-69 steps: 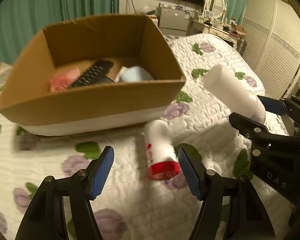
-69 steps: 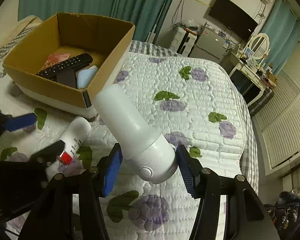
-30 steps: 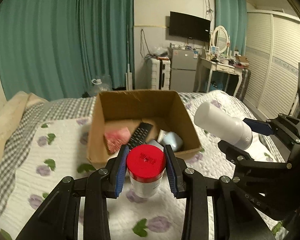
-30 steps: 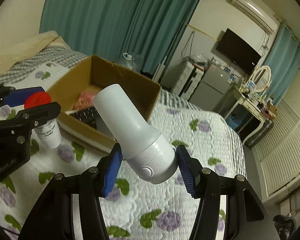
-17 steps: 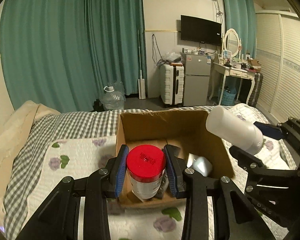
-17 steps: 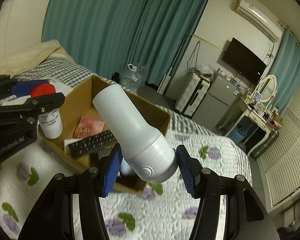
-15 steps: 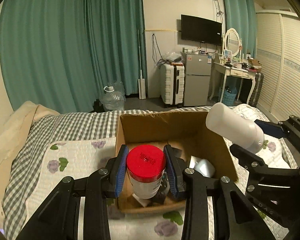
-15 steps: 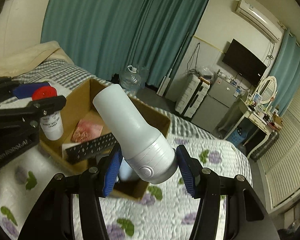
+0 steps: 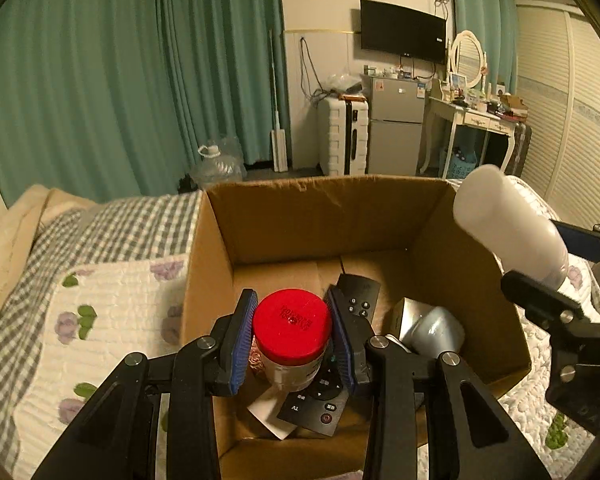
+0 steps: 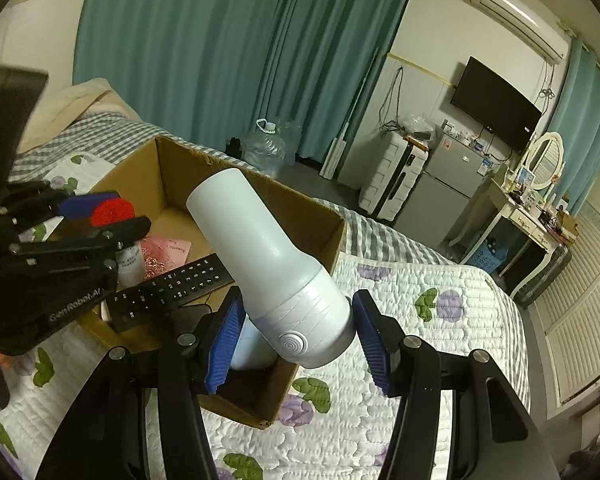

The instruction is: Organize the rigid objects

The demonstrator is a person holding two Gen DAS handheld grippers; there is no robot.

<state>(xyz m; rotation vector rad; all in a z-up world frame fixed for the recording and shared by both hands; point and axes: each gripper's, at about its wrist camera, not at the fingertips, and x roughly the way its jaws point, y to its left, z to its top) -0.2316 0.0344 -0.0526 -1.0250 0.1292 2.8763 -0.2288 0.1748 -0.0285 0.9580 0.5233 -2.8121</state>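
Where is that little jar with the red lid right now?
The red-lidded jar is clamped in the left gripper, held over the open cardboard box, just above the black remote.

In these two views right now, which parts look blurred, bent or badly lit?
Left wrist view: warm, dim room light; the fisheye bows the curtains and darkens the corners; the red-capped jar is sharp.
Right wrist view: the left gripper is soft and very dark at the left edge; the white bottle is evenly lit, without strong glare; the wardrobe doors curve.
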